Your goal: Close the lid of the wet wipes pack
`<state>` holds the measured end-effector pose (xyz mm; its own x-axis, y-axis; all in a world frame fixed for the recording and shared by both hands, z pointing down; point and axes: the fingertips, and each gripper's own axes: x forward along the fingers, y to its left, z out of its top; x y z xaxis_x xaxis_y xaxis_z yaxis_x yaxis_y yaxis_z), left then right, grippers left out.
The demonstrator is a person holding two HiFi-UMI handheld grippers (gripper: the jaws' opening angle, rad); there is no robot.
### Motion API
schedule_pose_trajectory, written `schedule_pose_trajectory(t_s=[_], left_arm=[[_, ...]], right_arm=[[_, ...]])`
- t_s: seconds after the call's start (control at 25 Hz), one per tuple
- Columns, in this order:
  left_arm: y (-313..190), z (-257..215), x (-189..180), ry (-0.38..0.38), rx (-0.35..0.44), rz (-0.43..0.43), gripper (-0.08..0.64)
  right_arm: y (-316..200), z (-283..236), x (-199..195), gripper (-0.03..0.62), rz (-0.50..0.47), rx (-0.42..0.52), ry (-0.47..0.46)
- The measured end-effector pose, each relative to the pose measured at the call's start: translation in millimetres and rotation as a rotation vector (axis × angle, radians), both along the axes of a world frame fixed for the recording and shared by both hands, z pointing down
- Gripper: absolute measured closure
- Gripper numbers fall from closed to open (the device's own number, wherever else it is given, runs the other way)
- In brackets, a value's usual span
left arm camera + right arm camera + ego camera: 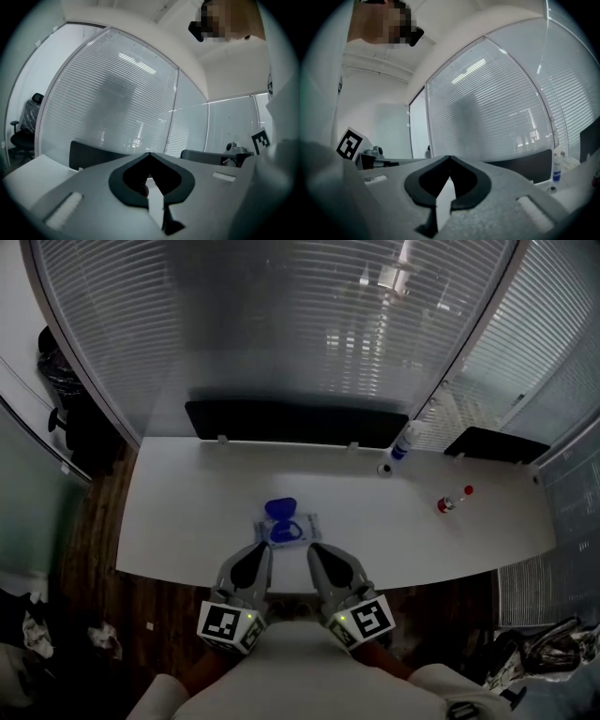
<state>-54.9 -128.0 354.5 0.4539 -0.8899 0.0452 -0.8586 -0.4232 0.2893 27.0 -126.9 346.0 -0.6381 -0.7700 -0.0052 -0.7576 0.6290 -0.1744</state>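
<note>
At the far left of the head view, at about 10 o'clock from the table's middle, a dark office chair (64,381) stands on the floor beside the slatted glass wall. The white table (187,512) spans the picture, with a long black panel (291,422) along its far edge at 12 o'clock.

The left gripper (262,553) hangs over the near edge of the table, at 7 o'clock from the wet wipes pack (302,524) and just short of it. In the left gripper view its jaws meet at the tips with nothing between them, and they point level across the room at the blinds rather than down at the table.

The pack lies flat near the table's near edge, roughly at the middle of its width. Its blue lid (280,509) is flipped up and open on the far side, at 12 o'clock.

The right gripper (318,553) sits at 5 o'clock from the pack, close beside it, with no contact visible. Its jaws are likewise pressed together on nothing in the right gripper view, and they too aim at the glass wall.

Further right, at 2 o'clock from the pack and well apart, a white bottle (402,442) with a blue label stands by the far edge, with a small round cap (384,469) just beside it. At 3 o'clock lies a small red item (446,504), too small to tell what it is. A second black panel (496,444) sits at the far right.
</note>
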Motion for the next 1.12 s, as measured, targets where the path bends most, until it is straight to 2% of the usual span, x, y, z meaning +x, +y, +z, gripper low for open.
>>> schedule_pose_trajectory(t_s=[0.24,0.48,0.72,0.96,1.12], left_arm=[[6,8,10,-0.003,0.013,-0.010,0.560],[0,7,16,-0.020,-0.001,-0.004,0.560],[-5,25,16,-0.057,-0.055,0.032,0.560],[-16,44,4,-0.091,-0.104,0.024,0.560],[-20,48,1,-0.088,-0.127,0.024,0.560]], right_arm=[[10,0,2,0.592,-0.040,0.015,0.006],[2,0,5,0.592,-0.039,0.010,0.016],[-4,9,3,0.592,-0.054,-0.036,0.030],[-11,25,-1,0.592,-0.083,-0.085,0.059],[-19,34,-5,0.592,-0.098,-0.097,0.074]])
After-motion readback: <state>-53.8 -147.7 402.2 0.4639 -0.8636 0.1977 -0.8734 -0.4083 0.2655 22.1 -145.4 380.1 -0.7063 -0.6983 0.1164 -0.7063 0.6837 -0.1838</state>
